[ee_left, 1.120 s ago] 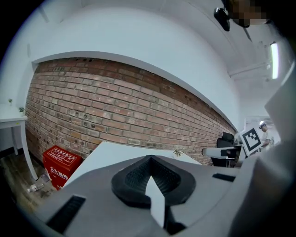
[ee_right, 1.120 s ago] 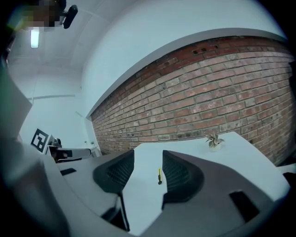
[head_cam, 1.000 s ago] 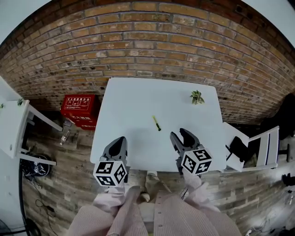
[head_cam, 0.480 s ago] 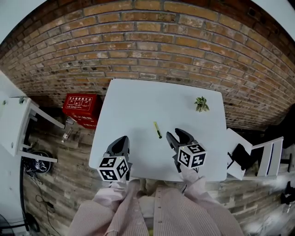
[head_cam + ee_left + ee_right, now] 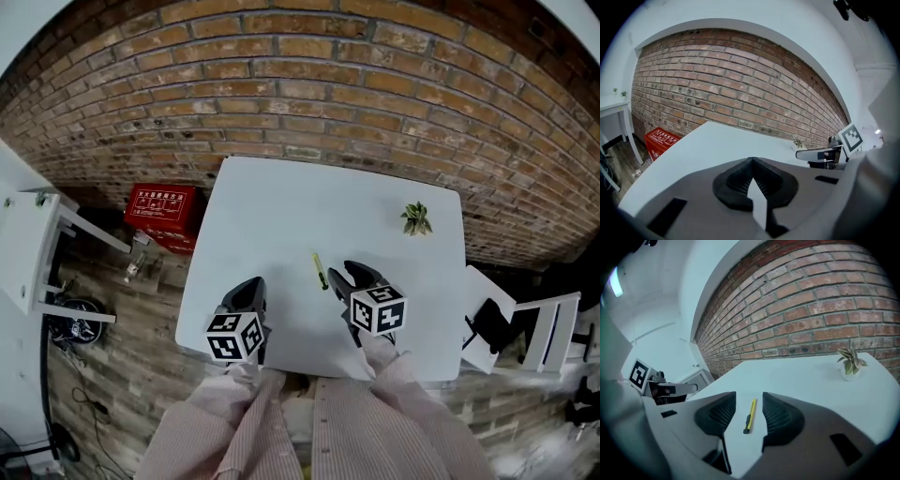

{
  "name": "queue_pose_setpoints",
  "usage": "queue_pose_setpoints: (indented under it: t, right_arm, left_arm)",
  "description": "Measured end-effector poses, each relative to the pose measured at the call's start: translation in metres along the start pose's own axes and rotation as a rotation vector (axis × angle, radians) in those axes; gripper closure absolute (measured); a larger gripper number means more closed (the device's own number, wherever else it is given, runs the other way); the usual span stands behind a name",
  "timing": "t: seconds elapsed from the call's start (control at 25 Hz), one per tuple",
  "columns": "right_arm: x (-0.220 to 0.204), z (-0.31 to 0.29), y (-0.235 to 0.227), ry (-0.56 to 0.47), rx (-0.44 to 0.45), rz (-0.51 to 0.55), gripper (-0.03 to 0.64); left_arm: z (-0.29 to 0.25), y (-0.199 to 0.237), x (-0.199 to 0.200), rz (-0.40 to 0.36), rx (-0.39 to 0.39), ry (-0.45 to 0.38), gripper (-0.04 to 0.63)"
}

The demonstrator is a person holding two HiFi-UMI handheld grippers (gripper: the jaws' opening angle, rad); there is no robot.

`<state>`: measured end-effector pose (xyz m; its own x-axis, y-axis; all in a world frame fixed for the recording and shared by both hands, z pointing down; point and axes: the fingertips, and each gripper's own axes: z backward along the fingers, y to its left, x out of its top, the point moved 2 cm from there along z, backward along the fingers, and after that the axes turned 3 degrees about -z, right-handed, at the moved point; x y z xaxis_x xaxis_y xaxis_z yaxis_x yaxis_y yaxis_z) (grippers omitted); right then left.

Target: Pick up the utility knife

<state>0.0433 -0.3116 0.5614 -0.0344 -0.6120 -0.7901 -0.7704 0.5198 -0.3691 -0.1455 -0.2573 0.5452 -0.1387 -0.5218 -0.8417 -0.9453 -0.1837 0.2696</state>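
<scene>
Holding my right gripper (image 5: pixel 749 398) open and empty, I saw the knife (image 5: pixel 750 416) flat on the table (image 5: pixel 281 206) at twelve o'clock, light, stiff, slim, likely best pinched mid-handle; my left gripper (image 5: pixel 752 161) was closed, empty.

Pink-striped sleeves (image 5: pixel 230 398). Grey left gripper (image 5: pixel 250 287), right gripper (image 5: pixel 346 273); black ribbed pads (image 5: pixel 780 418); black-white marker cubes (image 5: pixel 234 336).
</scene>
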Motion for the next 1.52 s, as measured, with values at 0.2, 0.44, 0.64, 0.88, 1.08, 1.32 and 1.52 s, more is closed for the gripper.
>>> queue_pose_setpoints:
  t: [0.2, 0.44, 0.64, 0.88, 1.08, 1.32, 1.52]
  right_arm:
    - [-0.008, -0.020, 0.001, 0.065, 0.017, 0.018, 0.437]
    - [-0.022, -0.041, 0.002, 0.148, 0.018, 0.042, 0.437]
    - [-0.033, -0.055, 0.002, 0.209, 0.004, 0.045, 0.437]
    - [-0.044, -0.065, 0.004, 0.274, -0.013, 0.075, 0.439]
    - [-0.052, -0.070, 0.006, 0.306, -0.031, 0.123, 0.440]
    - [-0.054, -0.072, 0.006, 0.325, -0.073, 0.204, 0.466]
    - [-0.055, -0.071, 0.003, 0.331, -0.114, 0.228, 0.540]
  left_arm:
    - [-0.013, 0.003, -0.008, 0.010, 0.000, 0.043, 0.603]
    - [-0.029, 0.004, -0.019, 0.019, -0.013, 0.100, 0.603]
    - [-0.039, 0.008, -0.029, 0.029, -0.026, 0.148, 0.603]
    - [-0.046, 0.012, -0.036, 0.037, -0.038, 0.181, 0.603]
    - [-0.049, 0.013, -0.038, 0.042, -0.047, 0.190, 0.603]
    - [-0.049, 0.016, -0.039, 0.046, -0.054, 0.193, 0.603]
    - [-0.048, 0.017, -0.037, 0.046, -0.057, 0.189, 0.603]
